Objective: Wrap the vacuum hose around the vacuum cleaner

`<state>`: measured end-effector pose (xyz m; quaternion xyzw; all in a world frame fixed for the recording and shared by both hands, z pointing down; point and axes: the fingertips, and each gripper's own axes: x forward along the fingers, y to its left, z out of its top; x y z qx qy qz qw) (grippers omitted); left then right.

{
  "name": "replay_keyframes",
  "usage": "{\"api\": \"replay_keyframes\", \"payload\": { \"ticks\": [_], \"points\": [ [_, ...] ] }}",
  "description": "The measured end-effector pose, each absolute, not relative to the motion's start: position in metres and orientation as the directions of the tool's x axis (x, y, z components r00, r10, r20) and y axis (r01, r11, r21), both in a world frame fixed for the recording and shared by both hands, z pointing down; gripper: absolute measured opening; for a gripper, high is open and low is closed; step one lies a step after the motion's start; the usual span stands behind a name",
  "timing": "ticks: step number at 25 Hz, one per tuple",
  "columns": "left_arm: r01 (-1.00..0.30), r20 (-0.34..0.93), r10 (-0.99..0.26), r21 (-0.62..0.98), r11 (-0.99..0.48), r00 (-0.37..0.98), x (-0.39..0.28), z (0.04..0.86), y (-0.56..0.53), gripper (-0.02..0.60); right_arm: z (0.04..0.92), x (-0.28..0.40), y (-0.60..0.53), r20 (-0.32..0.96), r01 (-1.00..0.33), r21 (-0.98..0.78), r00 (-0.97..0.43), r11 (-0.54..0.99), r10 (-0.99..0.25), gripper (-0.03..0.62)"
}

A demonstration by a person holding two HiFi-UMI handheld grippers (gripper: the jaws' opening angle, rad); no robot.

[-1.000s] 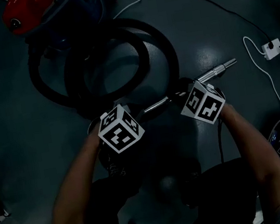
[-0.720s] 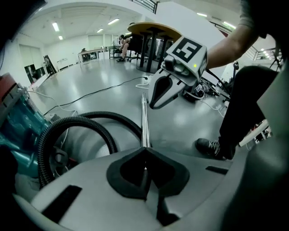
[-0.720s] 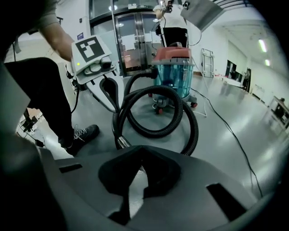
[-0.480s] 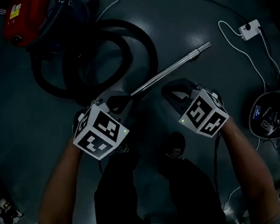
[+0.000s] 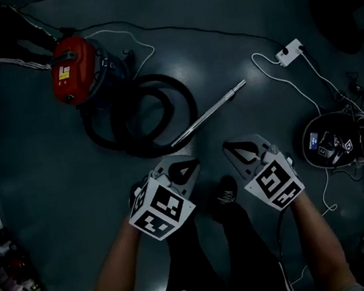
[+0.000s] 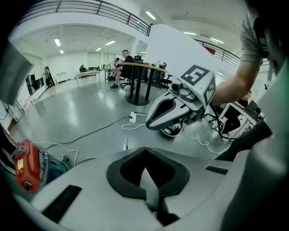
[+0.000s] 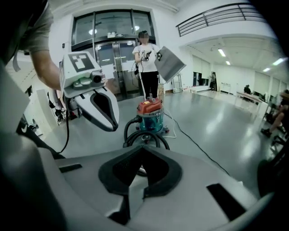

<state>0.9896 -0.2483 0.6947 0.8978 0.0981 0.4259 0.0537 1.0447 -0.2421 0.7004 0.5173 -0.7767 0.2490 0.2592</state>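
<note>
Vacuum hose lies coiled on the floor against the red-topped vacuum cleaner. Its metal wand points out over bare floor, and a power strip and cable clutter keep to my right edge. My left gripper and right gripper hang side by side, tilted down, both clenched on nothing. A second ago they crowded the wand; now they're well clear of it.

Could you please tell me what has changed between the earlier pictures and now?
The left tongs and right tongs have risen away from the metal wand and back toward the person, both shut and empty. The view has pulled back from the floor. The wand stays flat on the floor, and the hose stays coiled beside the vacuum cleaner, not wrapped around it.
</note>
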Motion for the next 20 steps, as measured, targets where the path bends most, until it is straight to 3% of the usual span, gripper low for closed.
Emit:
{"api": "replay_keyframes", "payload": {
  "ticks": [11, 20],
  "points": [
    [0.176, 0.682, 0.236, 0.157, -0.972, 0.692, 0.96, 0.522, -0.182, 0.008, 0.514, 0.994, -0.157, 0.574, -0.987, -0.109, -0.158, 0.116, -0.803, 0.006],
    [0.232, 0.54, 0.251, 0.105, -0.967, 0.803, 0.907, 0.407, -0.132, 0.008, 0.382, 0.928, -0.113, 0.487, -0.992, -0.04, 0.088, -0.123, -0.869, 0.006]
  ]
}}
